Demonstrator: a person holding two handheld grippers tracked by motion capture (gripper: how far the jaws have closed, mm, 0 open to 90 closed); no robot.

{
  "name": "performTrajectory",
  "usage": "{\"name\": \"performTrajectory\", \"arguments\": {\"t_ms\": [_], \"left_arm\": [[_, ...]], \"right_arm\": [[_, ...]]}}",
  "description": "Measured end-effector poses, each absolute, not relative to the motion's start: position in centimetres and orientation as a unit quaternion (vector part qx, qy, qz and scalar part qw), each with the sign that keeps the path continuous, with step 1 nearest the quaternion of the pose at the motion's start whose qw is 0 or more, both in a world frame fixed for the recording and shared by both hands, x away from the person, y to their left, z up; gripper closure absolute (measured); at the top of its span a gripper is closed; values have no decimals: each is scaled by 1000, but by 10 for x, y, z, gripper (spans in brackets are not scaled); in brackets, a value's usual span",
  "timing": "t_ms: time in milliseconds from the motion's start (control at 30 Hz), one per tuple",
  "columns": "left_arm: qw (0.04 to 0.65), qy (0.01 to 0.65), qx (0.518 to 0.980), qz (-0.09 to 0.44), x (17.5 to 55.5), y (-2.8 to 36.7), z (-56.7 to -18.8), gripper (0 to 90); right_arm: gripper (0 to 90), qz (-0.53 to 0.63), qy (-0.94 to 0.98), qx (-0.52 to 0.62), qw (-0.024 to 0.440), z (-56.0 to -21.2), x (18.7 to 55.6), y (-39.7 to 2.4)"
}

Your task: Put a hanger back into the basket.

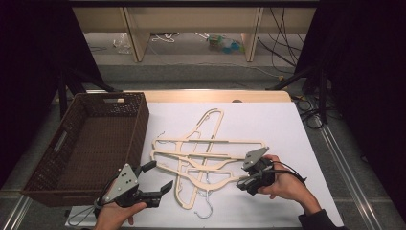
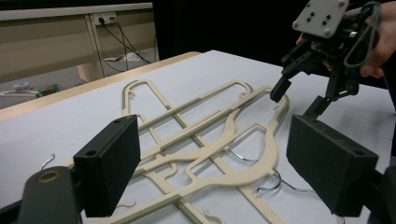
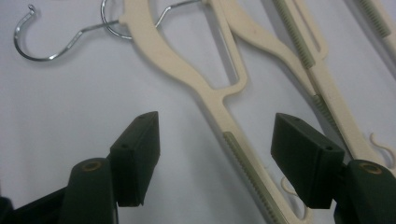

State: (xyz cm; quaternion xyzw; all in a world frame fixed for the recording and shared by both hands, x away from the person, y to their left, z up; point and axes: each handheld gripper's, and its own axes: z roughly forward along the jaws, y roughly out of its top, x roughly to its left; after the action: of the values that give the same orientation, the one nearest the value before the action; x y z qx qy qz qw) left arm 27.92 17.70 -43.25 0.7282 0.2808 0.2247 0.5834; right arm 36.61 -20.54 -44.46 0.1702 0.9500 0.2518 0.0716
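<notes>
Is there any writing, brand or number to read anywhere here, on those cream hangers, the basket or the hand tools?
None can be read: the cream plastic hangers, the dark brown woven basket, the white table cover and the grey three-cornered plate on the left gripper carry no legible text.

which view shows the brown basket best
The high view: the whole brown basket sits at the white mat's left edge, seemingly empty. The left and right gripper views look at the cream hangers instead.
</notes>
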Motion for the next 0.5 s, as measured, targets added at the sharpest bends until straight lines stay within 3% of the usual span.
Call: {"name": "performTrajectory", "arguments": {"t_ms": [500], "left_arm": [[583, 287, 727, 221, 279, 177, -433, 176]], "right_arm": [[457, 207, 969, 133, 17, -457, 392, -188]]}}
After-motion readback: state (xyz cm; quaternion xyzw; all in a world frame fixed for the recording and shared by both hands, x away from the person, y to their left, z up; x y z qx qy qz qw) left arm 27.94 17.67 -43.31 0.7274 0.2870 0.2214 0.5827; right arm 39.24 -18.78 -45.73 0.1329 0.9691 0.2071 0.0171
